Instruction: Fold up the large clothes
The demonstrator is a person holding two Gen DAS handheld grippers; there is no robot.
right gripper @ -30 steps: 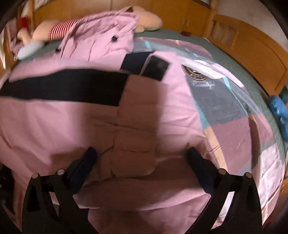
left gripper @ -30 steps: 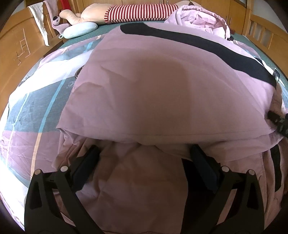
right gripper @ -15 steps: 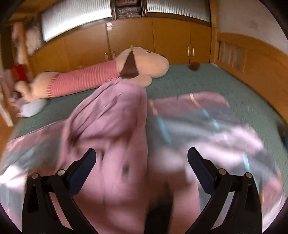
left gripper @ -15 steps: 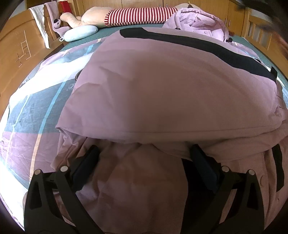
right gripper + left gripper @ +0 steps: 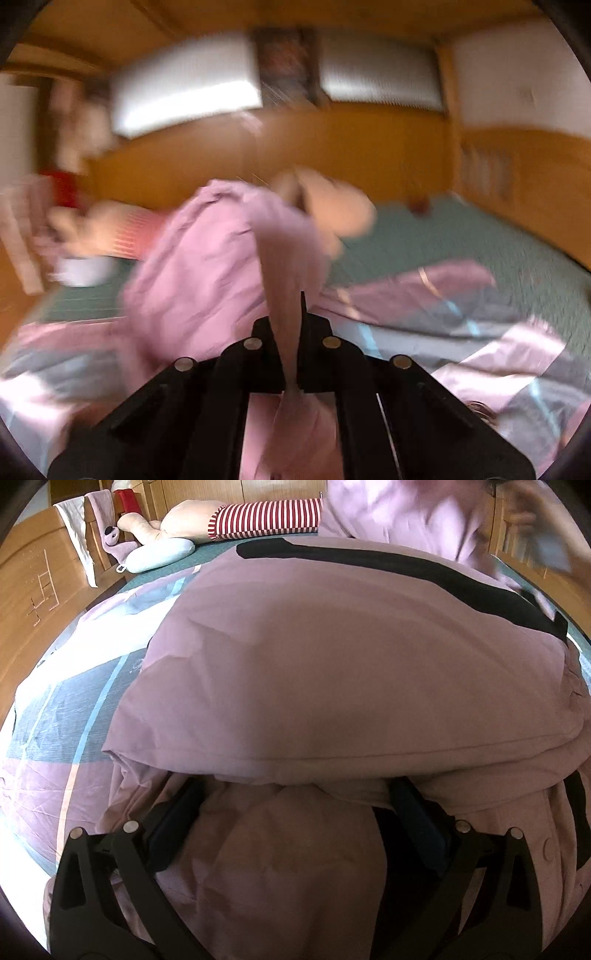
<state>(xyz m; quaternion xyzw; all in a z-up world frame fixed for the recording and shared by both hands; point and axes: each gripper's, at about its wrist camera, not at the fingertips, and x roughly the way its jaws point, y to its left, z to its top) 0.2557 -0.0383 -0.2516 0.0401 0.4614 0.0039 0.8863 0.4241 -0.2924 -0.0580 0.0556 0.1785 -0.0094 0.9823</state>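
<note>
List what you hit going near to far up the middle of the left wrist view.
Left tongs → pink coat → black band across the coat → green bedspread → striped plush toy → wooden cupboards.

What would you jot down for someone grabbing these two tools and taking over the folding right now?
Right hand-held gripper: shut on the pink hood fabric at the far end of the coat, pulling it up.
Left hand-held gripper: open, resting low on the near end of the pink coat, fabric between its fingers.
Coat lies spread on the bed quilt, near part folded over.
Left: bring the hood in, finish folding.
</note>
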